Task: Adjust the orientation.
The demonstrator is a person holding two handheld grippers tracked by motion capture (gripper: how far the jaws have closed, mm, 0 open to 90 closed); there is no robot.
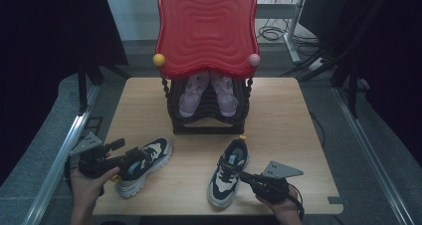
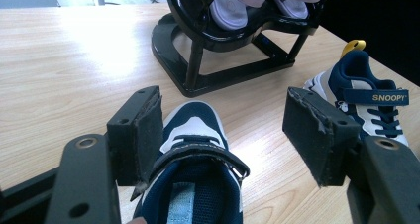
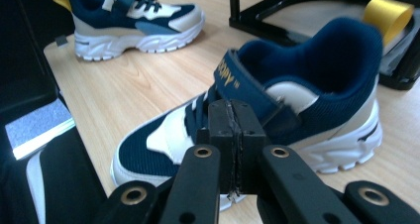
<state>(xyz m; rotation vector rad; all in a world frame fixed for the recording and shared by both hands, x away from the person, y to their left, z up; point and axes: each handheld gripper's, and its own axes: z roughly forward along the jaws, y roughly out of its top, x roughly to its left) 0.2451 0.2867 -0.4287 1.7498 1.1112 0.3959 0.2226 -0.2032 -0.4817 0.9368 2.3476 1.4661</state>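
Two navy and white sneakers lie on the wooden table [image 1: 278, 120]. The left sneaker [image 1: 144, 165] points toward the rack. My left gripper [image 1: 124, 153] stands open over its heel end. In the left gripper view the sneaker's strap and opening [image 2: 195, 184] sit low between the spread pads, the left pad [image 2: 141, 130] touching the strap. The right sneaker [image 1: 229, 172], with a yellow heel loop, lies heel toward the rack. My right gripper [image 1: 244, 175] is at its right side, shut, pads pressed together just in front of the strap [image 3: 257, 92], nothing visible between them.
A black shoe rack [image 1: 206, 123] stands at the table's middle back, holding a lilac pair of shoes [image 1: 194, 93] under a red wavy top [image 1: 206, 31]. The table's front edge runs just behind both hands. Dark curtains flank the table.
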